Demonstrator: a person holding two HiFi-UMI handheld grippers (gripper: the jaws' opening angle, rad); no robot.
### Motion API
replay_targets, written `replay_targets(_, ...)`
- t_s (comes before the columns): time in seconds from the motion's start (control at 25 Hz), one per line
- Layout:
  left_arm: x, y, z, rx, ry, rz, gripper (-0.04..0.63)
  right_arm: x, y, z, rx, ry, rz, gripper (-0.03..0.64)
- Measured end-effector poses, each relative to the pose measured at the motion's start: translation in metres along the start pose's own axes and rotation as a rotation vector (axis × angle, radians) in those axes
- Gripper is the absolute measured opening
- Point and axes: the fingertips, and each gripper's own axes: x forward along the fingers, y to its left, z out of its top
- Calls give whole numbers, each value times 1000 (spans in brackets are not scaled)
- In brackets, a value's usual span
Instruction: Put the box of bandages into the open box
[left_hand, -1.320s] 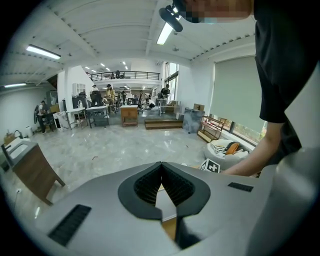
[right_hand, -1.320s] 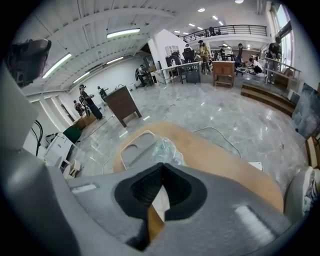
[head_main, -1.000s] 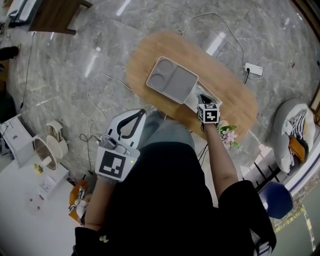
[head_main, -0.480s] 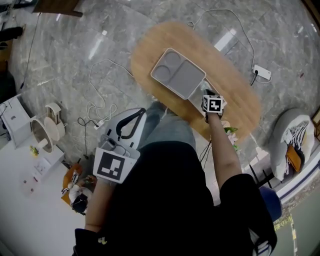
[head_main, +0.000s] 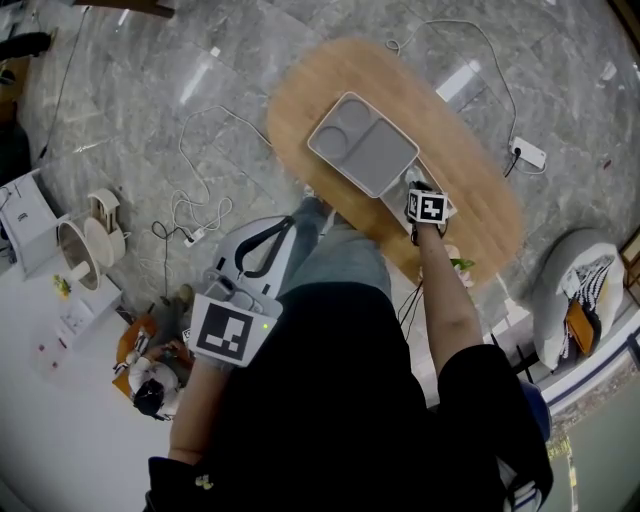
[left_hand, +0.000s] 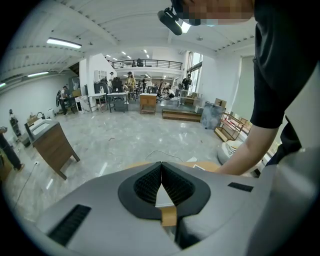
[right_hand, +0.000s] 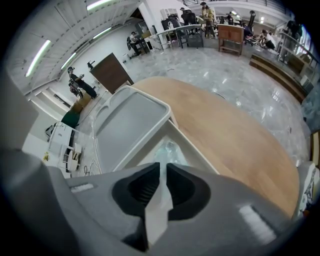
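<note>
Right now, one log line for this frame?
right gripper: opening, nothing gripped, over open white box | left gripper: shut, empty

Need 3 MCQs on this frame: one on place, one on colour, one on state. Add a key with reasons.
1. Where is the right gripper?
A. over the open box on the table
B. down on the floor
C. behind the person's back

2. What colour is the table top?
A. black
B. wood brown
C. blue

3. How do the left gripper jaws stand?
A. wide apart
B. clamped on a box
C. together, with nothing between them

Key:
1 A: the right gripper view looks straight down into the open box on the table. Its jaws are opening, and nothing can be made out between them.
2 B: both the head view and the right gripper view show a brown wooden oval top.
3 C: the left gripper view shows the tips meeting, with no object in between.
</note>
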Motion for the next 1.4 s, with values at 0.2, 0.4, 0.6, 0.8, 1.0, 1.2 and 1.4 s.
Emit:
replay_targets(0.2,-2,3,0,-10,-5,-10,11,-4,4,3,-8,-6,-7,100)
replay_targets(0.4,-4,7,2,-14,-38,-34,11,-20,11,11,-22,-23,-24,113)
replay_targets(0.6,-13,13,4,-18,-76,-49,11,-48,22,26,-42,-73,-42,112)
replay_targets(0.8,-23,21,6,97,-141,-98,11,-85,37,48,-71,-151,-62,74)
replay_targets(1.0,-32,30,4,63,-176,-132,11,-128,58,72,-87,-245,-75,1)
replay_targets(1.2,-43,41,5,45,-203,-154,11,-168,89,83,-102,-313,-73,-2)
replay_targets(1.4,-46,54,17,69,-237,-178,11,-210,114,101,-102,-382,-74,-2)
